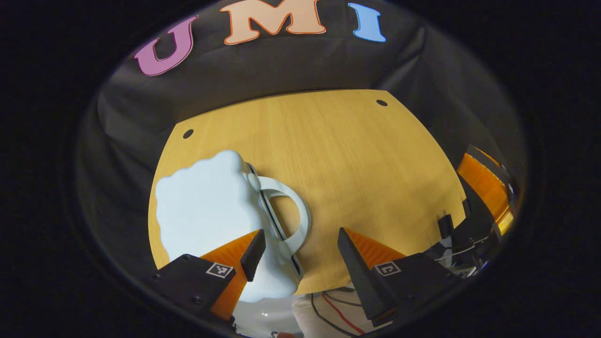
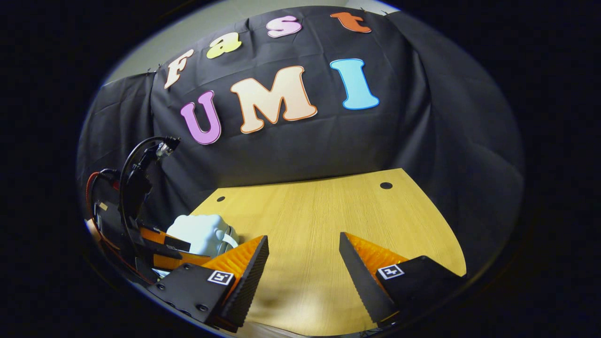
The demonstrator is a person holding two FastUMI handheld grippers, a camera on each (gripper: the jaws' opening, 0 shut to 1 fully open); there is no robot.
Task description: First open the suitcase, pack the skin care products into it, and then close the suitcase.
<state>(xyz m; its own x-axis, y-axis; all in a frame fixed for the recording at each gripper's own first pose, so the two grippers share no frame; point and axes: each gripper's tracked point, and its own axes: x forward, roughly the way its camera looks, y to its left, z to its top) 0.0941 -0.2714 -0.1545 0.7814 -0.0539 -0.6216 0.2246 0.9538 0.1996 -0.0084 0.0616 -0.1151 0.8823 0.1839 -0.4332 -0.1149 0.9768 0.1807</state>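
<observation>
Left tongs (image 1: 300,244) gape above the shut suitcase (image 1: 206,206), hiding its near edge.

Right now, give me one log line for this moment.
suitcase: shut, on table | left claw: open, over suitcase handle side | right claw: open, holding nothing

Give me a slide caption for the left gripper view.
Open left gripper hovering by the closed pale-blue suitcase on the wooden table.

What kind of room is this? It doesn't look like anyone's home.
Probably a recording booth or lab bench set up for practice, not a home. A black cloth wall hangs behind a bare wooden table, and cabled handheld grippers, left and right, hover open over a small pale blue suitcase.
</observation>
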